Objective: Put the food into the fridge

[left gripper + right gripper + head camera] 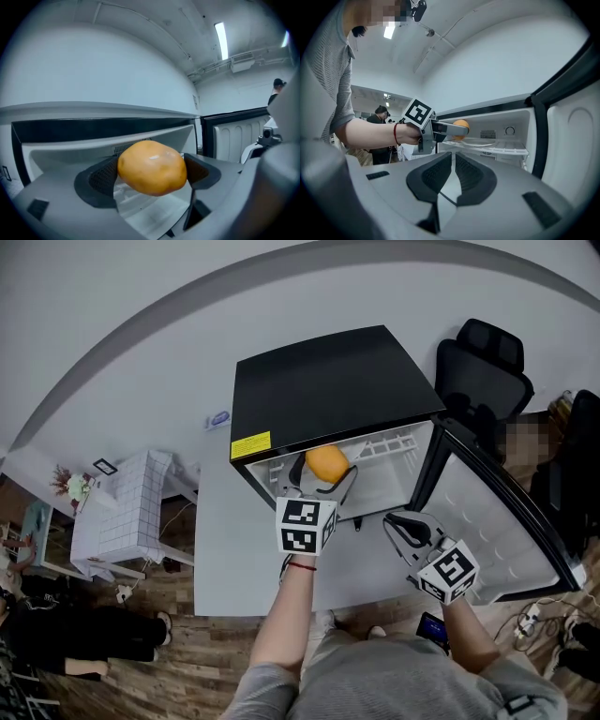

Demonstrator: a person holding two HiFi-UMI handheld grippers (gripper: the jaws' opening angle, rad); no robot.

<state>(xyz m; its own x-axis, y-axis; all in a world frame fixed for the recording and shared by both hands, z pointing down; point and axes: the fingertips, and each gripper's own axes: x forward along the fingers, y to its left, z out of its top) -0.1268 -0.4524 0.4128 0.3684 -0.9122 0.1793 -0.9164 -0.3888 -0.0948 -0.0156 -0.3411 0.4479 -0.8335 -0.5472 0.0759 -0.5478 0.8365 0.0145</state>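
Left claw (322,480) clamped on a round orange-yellow food item (151,168), pads pressing both its sides. Food held in the air at the open front of the black fridge (328,390), over the white shelf (497,149), door (497,521) swung wide to the right. Right claw (452,159) closed and empty, hanging near the door, well clear of the food.

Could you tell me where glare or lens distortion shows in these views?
Left gripper view: small white glare spot on the orange food, ceiling lamp blown out. Head view: fisheye curves the long edge behind the fridge. Right gripper view: dark rounded corners.
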